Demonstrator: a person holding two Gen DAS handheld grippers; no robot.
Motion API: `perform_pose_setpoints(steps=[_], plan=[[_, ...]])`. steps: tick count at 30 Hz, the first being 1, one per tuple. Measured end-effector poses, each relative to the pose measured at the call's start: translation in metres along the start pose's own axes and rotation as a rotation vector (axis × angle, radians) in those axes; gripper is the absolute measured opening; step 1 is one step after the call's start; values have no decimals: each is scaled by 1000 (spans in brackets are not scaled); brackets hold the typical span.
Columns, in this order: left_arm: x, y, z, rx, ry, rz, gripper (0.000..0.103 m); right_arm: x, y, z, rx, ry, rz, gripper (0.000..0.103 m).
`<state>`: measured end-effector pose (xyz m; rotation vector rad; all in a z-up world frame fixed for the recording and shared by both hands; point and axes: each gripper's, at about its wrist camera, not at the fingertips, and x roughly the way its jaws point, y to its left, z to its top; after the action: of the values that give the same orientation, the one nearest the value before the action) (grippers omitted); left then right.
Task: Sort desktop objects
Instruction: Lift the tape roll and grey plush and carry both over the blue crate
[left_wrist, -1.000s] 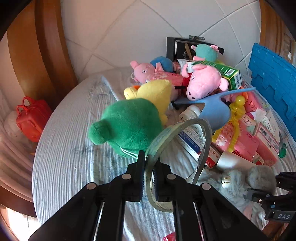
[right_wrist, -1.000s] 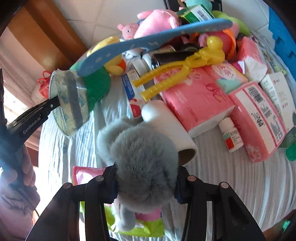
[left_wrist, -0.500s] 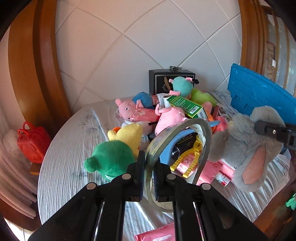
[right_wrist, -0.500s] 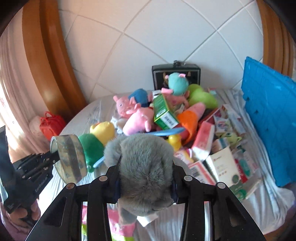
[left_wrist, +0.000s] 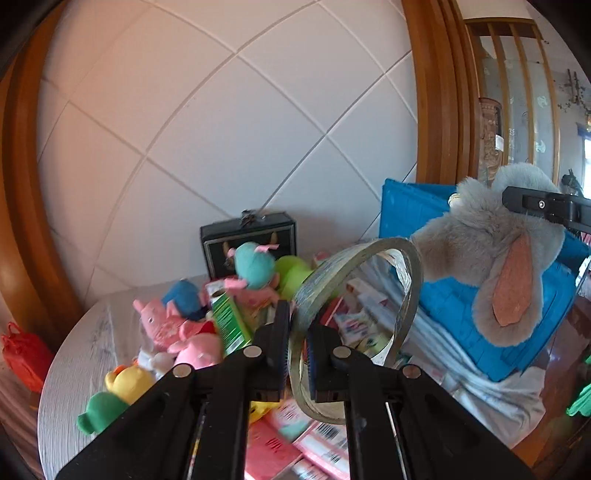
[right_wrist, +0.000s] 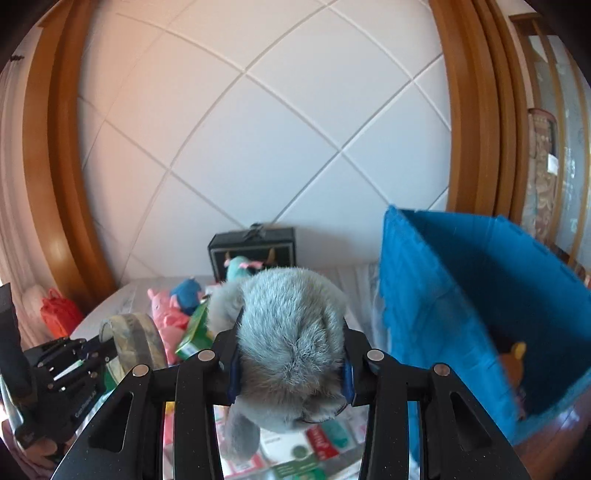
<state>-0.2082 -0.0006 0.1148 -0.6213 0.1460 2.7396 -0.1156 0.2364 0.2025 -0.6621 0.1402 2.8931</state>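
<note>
Dangling grey plush (right_wrist: 291, 332) with pink ear, squeezed in right hand-held gripper (right_wrist: 290, 363), left hand-held gripper (left_wrist: 297, 354) pinching clear tape roll (left_wrist: 369, 295)

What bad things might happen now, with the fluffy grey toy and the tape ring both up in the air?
1. The left gripper pinches only the thin edge of the tape ring, so the ring might twist or slip out.
2. The grey toy is soft and hangs below the right gripper; it could sag loose onto the pile.
3. The blue box stands close, so the toy might bump its wall.
</note>
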Motion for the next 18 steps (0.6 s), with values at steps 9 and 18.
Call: perform_pose_setpoints(steps=[9,18], plan=[[69,-201,112,37,-37,-145,8,-14,-207,78,-58,-33,-154,39],[170,-351,164,141,222,-265,8,39,-345,66,-76,158,-258,39]])
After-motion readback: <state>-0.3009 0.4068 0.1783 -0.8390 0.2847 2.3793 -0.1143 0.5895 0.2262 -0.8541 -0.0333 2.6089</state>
